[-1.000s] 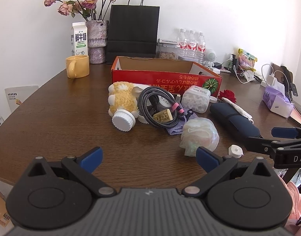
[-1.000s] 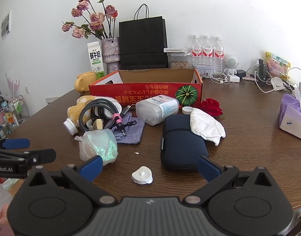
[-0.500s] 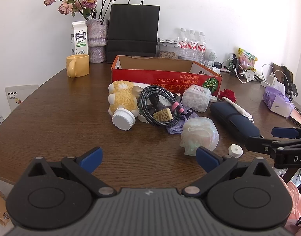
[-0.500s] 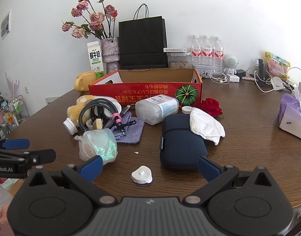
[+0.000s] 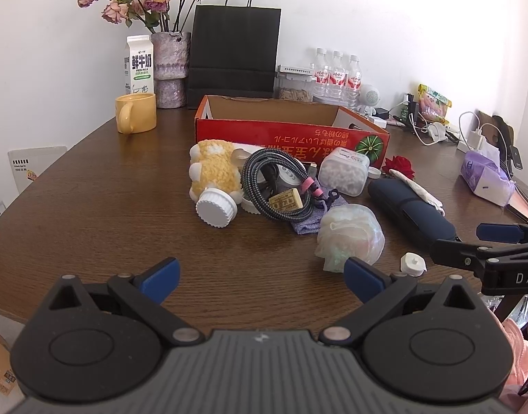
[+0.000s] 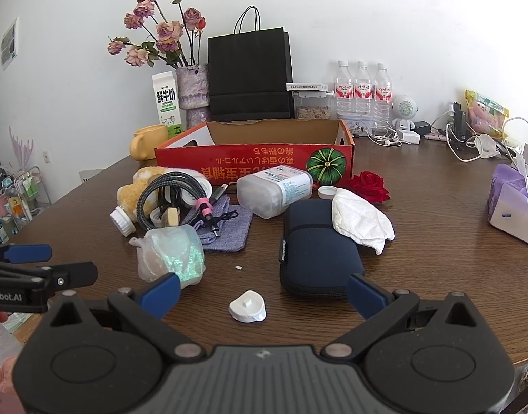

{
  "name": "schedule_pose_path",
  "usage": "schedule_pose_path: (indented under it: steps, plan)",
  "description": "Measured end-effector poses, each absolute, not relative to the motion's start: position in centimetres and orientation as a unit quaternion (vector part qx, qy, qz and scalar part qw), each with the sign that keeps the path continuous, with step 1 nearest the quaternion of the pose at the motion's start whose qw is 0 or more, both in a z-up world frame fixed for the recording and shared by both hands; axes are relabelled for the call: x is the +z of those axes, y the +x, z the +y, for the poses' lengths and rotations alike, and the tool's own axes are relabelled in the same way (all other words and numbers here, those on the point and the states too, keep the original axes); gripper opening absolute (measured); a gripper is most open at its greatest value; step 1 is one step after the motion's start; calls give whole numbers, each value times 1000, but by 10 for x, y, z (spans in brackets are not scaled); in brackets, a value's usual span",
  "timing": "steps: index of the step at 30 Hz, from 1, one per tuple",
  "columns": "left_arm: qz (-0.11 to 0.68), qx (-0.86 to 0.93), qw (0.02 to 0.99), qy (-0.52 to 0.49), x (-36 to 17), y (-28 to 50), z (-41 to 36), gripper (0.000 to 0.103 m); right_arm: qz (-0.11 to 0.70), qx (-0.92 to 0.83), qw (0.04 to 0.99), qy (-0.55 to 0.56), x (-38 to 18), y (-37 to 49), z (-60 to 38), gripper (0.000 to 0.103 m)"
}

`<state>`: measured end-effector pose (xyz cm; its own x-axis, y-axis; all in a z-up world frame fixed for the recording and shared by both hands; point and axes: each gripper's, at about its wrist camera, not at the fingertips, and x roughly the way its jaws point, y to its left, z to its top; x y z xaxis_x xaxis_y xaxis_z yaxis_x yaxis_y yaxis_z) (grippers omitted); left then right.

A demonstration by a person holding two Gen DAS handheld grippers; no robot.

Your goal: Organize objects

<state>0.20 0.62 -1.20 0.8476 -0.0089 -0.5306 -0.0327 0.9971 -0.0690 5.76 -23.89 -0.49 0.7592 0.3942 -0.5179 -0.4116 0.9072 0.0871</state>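
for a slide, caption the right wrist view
Open right gripper hovers over white cap before cluttered table and red box.

Both wrist cameras are hovering low at the desk's (image 5: 91,207) near edge, facing the far wall — the left one sitting further left. Both are taking in the red box (image 5: 291,138) (image 6: 253,158) and the clutter before it.

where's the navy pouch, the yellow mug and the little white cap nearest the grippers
navy pouch (image 6: 317,252), right wrist view, middle of its top face
yellow mug (image 5: 139,112), left wrist view, front of its body
little white cap (image 6: 247,306), right wrist view, centre of its top
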Motion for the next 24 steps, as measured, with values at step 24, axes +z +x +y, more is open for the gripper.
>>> schedule_pose_path:
  steps: [24]
  plan:
    - [291, 0, 955, -49, -17, 8, 6, 103, 281, 215, 935, -30, -13, 62, -236, 92]
